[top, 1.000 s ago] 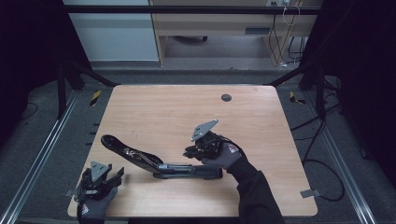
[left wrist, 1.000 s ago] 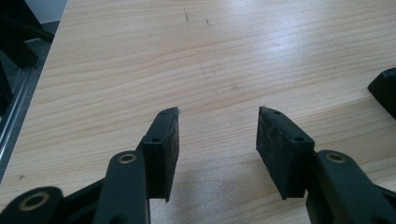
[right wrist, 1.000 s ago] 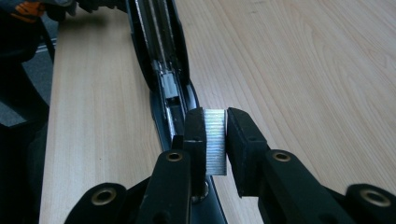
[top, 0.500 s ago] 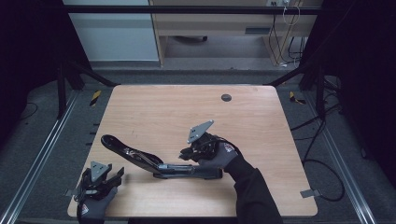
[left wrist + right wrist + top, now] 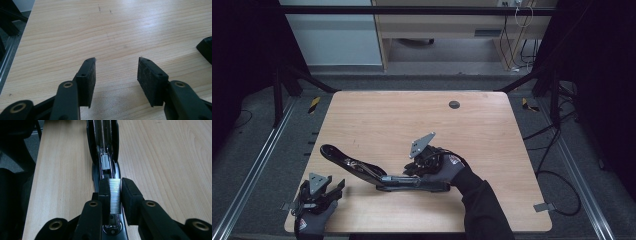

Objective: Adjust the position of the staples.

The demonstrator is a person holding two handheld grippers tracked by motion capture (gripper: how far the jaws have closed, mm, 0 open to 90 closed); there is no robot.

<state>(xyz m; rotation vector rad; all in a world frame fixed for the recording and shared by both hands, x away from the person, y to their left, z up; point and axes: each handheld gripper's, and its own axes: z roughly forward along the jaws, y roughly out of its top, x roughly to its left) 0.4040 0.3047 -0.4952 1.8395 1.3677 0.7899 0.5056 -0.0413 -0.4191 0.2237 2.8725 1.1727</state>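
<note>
A black stapler (image 5: 362,167) lies opened out flat on the wooden table (image 5: 412,120), its upper arm reaching left and its base under my right hand. In the right gripper view its open magazine channel (image 5: 105,147) runs away from the jaws. My right gripper (image 5: 115,195) is shut on a silvery strip of staples (image 5: 115,195), held just over the near end of the channel. From above, that right gripper (image 5: 411,171) sits at the stapler's right end. My left gripper (image 5: 323,189) rests at the table's near left corner, open with nothing between its pads (image 5: 86,77). The stapler's tip (image 5: 206,47) shows at its right.
A small dark round grommet (image 5: 454,104) sits in the far part of the table. Metal frame rails (image 5: 257,165) run along both sides on the floor. Cables (image 5: 552,150) lie on the floor to the right. A desk stands beyond the far edge.
My right gripper with the staple strip has eased slightly left and down toward the stapler. The left gripper and the stapler have stayed put.
</note>
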